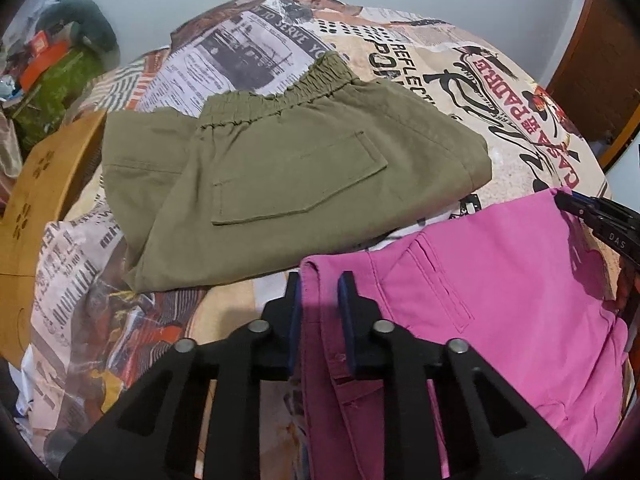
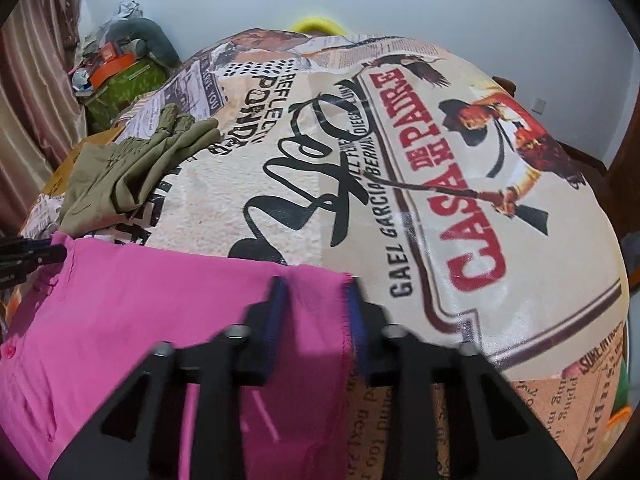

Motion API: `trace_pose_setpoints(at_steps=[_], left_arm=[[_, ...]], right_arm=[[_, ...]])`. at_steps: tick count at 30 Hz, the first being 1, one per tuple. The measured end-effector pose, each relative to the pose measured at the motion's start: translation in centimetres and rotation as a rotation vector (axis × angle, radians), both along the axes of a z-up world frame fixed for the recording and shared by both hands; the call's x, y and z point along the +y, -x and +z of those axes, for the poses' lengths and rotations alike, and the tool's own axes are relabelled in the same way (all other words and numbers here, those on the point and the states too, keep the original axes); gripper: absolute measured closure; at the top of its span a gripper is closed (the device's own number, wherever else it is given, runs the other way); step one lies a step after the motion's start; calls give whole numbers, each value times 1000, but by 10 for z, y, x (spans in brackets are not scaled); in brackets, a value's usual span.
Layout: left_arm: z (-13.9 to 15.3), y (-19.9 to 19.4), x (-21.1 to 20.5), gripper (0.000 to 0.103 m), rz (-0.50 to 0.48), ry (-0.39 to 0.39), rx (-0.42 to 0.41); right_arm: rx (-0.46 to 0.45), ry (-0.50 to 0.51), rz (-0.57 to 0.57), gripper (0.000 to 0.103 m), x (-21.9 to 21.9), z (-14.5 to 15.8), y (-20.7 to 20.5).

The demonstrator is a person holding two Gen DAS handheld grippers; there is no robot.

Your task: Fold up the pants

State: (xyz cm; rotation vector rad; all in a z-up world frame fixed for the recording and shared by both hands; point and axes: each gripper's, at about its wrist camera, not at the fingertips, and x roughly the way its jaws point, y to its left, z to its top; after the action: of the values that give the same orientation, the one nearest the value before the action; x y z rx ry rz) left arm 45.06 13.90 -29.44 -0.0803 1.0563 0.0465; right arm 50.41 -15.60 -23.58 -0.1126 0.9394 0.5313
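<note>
**Two grippers pinch pink pants on a printed bedspread**

At far left, folded olive pants (image 1: 280, 168) lie on the bedspread (image 1: 500, 92), apart from the work. Nearer, the left gripper (image 1: 319, 316) has its fingers clamped on the waistband edge of the pink pants (image 1: 500, 280), which lie flat just in front. To the right, the right gripper (image 2: 316, 312) pinches the fabric's far corner. Risk, as a judgement: both grips hold little cloth, so lifting unevenly could let an edge slip free or skew the fold.
</note>
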Motion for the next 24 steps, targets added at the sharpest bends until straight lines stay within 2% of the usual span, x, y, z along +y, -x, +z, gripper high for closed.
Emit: trace_pose_setpoints(at_steps=[2,6,10,18,24], left_arm=[[3,1,0,91,0,-5,-6],[12,3,1,92,12,-12,-18],[29,5,-1,93,21,-25,-41],[99,14,-12,94,21,-41,-157],[135,32,-23,94,4,-58,-206]], right_arm=[[-9,12,6,95,2,1,0],[-53,29,0,97,4,7,3],[-91,-5,-19,97,-1,25,6],[-225,-20,-37,98,-12,94,21],[-285,-60,-63,98,-28,140,42]])
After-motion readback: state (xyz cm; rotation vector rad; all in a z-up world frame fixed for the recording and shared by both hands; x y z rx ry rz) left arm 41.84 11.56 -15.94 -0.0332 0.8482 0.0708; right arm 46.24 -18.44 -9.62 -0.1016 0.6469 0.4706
